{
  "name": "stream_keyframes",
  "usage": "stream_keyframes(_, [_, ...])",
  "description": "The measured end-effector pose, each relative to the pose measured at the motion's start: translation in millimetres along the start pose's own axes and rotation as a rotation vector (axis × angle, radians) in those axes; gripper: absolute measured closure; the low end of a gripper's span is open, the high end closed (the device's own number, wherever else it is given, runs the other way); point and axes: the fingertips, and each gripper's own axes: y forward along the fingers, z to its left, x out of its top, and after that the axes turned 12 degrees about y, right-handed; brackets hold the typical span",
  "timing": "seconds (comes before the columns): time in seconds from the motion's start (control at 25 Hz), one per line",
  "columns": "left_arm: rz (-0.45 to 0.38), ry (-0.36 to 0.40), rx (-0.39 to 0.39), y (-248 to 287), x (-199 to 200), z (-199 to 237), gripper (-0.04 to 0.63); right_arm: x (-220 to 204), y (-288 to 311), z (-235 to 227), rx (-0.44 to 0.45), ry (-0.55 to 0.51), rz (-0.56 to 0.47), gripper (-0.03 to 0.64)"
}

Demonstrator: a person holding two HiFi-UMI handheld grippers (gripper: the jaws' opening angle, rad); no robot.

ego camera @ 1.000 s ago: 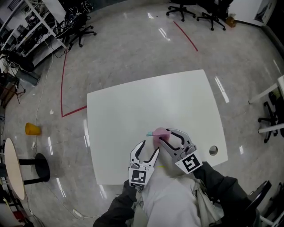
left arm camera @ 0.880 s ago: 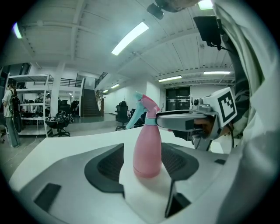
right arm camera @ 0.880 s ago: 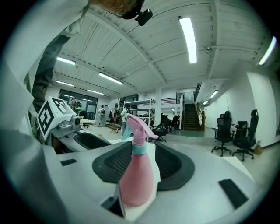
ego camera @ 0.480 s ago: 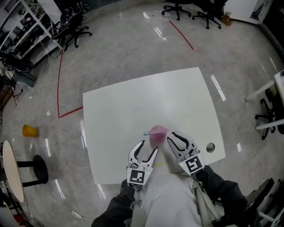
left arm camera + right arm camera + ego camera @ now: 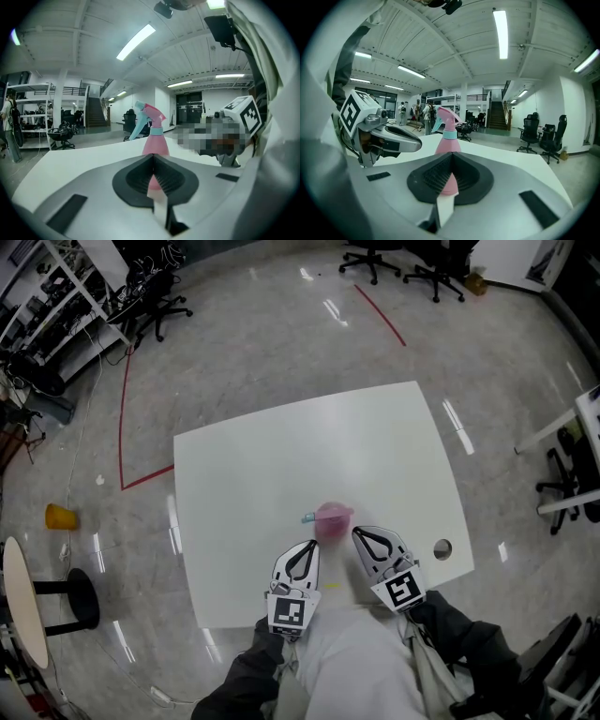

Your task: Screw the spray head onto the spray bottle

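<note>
Left gripper [image 5: 312,546] and right gripper [image 5: 357,534] are closed, empty; avoid knocking the seemingly capped spray bottle [image 5: 330,519] at twelve o'clock

White surface, one item carried

A white rectangular surface [image 5: 281,465] is shown standing on a glossy grey floor [image 5: 281,343]. A pink spray bottle [image 5: 330,520] is set upright near its front edge. A round hole [image 5: 442,548] is seen by the right front corner.
</note>
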Motion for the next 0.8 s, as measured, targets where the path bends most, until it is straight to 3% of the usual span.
stream_keyframes(0.8, [0.019,-0.009,-0.005,0.7,-5.7,-1.5,0.589,-7.7,-1.7,6.3,-0.001,-0.009,0.015,0.621])
